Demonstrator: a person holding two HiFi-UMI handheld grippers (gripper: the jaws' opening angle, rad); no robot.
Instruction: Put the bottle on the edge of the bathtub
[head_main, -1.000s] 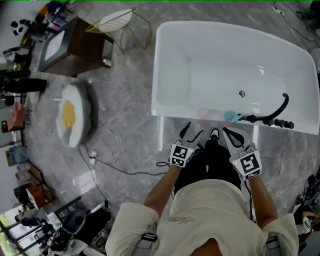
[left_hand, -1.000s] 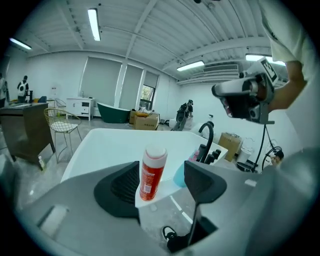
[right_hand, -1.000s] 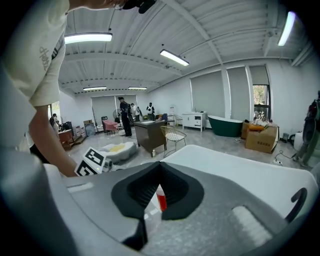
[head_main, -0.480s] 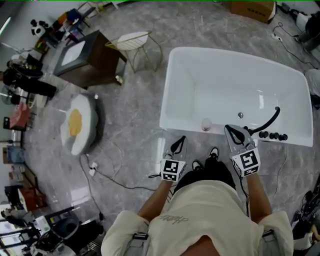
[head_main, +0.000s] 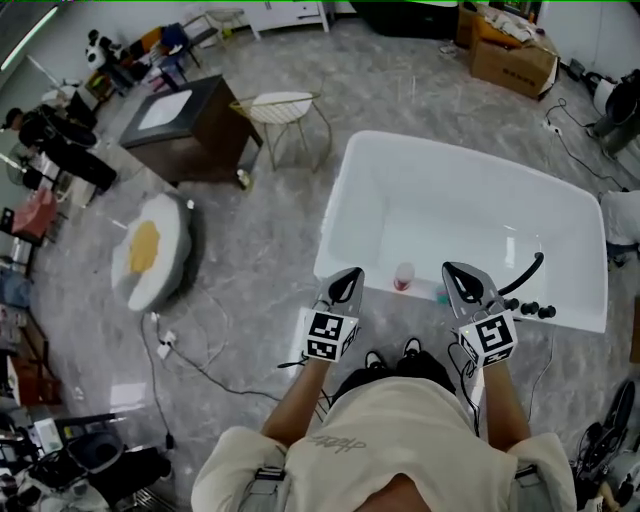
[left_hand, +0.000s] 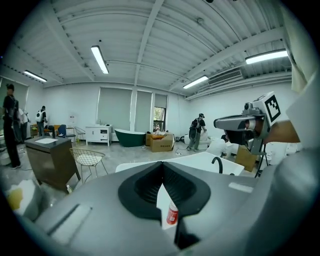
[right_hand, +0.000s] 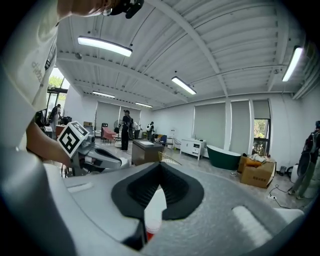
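Observation:
A small pale bottle (head_main: 404, 276) with a red label stands upright on the near rim of the white bathtub (head_main: 336, 214). It is between my two grippers and touches neither. My left gripper (head_main: 349, 274) is shut and empty, just left of the bottle at the rim. On the bottle's other side my right gripper (head_main: 459, 269) is also shut with nothing in it. In the left gripper view, the bottle (left_hand: 171, 214) shows through the slit below the closed left gripper (left_hand: 162, 169). The right gripper view shows the bottle (right_hand: 150, 226) low under the right gripper (right_hand: 160, 168).
A black faucet (head_main: 531, 269) with knobs (head_main: 531, 309) sits on the tub's near right rim. A wire chair (head_main: 284, 109), a dark cabinet (head_main: 188, 127) and an egg-shaped cushion (head_main: 148, 250) stand on the floor at left. A cable (head_main: 203, 364) lies by the person's feet (head_main: 389, 353).
The left gripper's jaws have gone from apart to shut. Both grippers have drawn back from the tub rim, and the head view now takes in more of the room.

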